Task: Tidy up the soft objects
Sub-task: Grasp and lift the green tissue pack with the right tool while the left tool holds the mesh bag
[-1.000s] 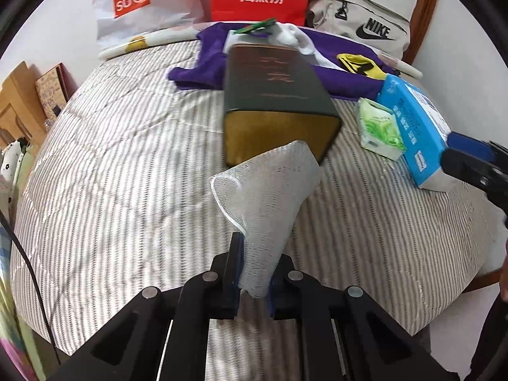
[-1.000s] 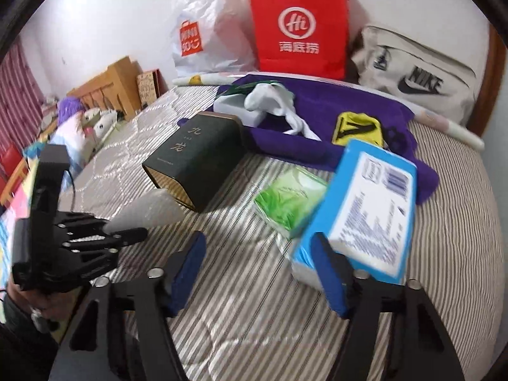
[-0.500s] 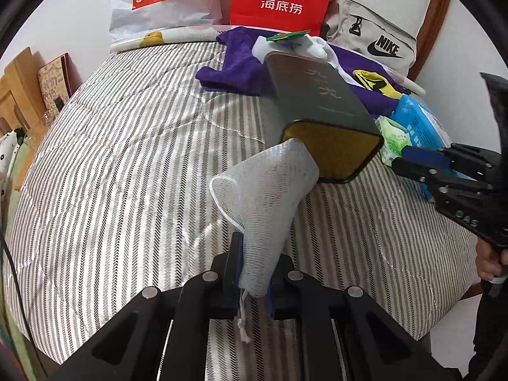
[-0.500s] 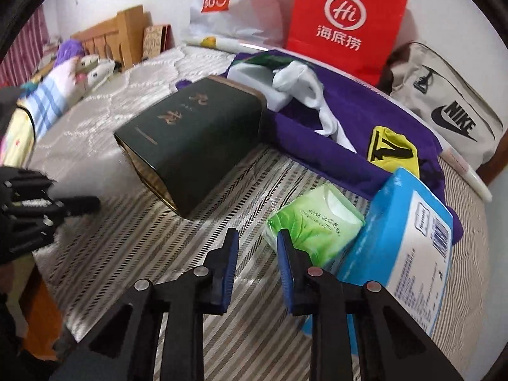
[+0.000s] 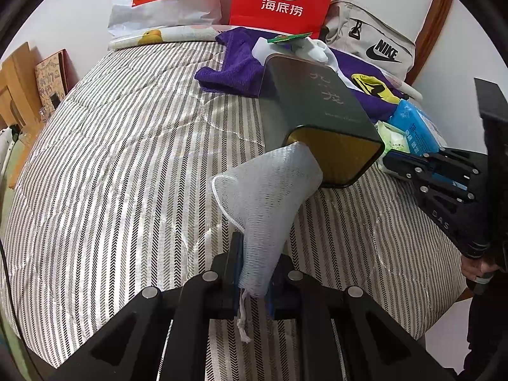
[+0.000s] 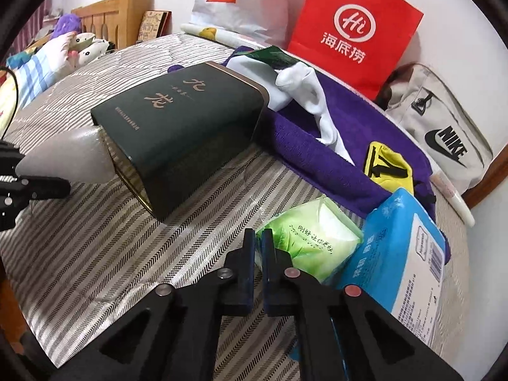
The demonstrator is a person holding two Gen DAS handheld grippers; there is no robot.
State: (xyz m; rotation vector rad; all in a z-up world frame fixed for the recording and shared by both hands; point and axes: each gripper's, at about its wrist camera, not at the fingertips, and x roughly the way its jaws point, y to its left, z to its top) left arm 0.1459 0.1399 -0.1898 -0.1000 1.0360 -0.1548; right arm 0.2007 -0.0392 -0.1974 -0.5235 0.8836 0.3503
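Left wrist view: left gripper (image 5: pixel 254 273) pinches the lower end of a white mesh pouch (image 5: pixel 270 197), tip at the open gold mouth of the dark green box (image 5: pixel 317 108), which lies on its side on the striped bed (image 5: pixel 111 174). Best feed the tip straight in w/ the wrist steady. Gripper angled down and fwd. Right wrist view: right gripper (image 6: pixel 257 247), jaws just closed, pressed together w/ nothing visibly between, sits just beside the green tissue pack (image 6: pixel 312 241), pointing down at the bed; it could brace the box.

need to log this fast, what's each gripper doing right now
left gripper: shut on the white mesh pouch.
right gripper: jaws have just been closing, now shut with nothing between them, beside the green tissue pack.
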